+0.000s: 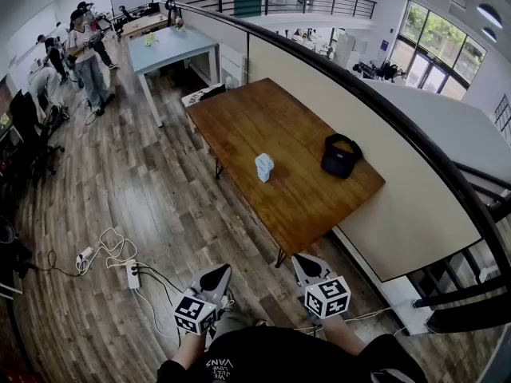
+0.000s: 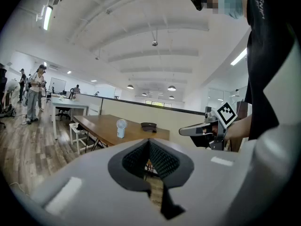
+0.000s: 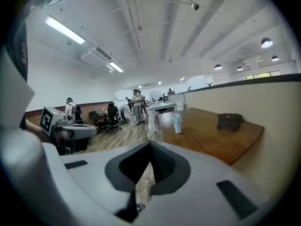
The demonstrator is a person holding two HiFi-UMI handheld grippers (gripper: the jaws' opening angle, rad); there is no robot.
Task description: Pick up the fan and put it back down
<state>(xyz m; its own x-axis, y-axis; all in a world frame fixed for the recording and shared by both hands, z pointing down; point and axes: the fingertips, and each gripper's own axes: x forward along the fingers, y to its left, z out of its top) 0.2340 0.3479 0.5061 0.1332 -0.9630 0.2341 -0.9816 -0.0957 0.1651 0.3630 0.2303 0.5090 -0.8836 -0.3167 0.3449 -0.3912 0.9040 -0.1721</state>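
A small white fan (image 1: 264, 167) stands upright near the middle of the brown wooden table (image 1: 239, 122). It also shows far off in the left gripper view, the fan (image 2: 121, 127), and in the right gripper view, the fan (image 3: 177, 122). My left gripper (image 1: 214, 278) and right gripper (image 1: 304, 266) are held close to my body, well short of the table's near corner. Both are shut with nothing between the jaws (image 2: 149, 160) (image 3: 149, 163). The right gripper (image 2: 202, 130) is visible from the left one, and the left gripper (image 3: 70, 132) from the right one.
A black pouch (image 1: 340, 156) lies on the table's right side. A power strip and cables (image 1: 128, 271) lie on the wood floor at left. A curved railing (image 1: 415, 130) and low wall run along the right. Several people (image 1: 84, 50) stand by a light table (image 1: 172, 46) far behind.
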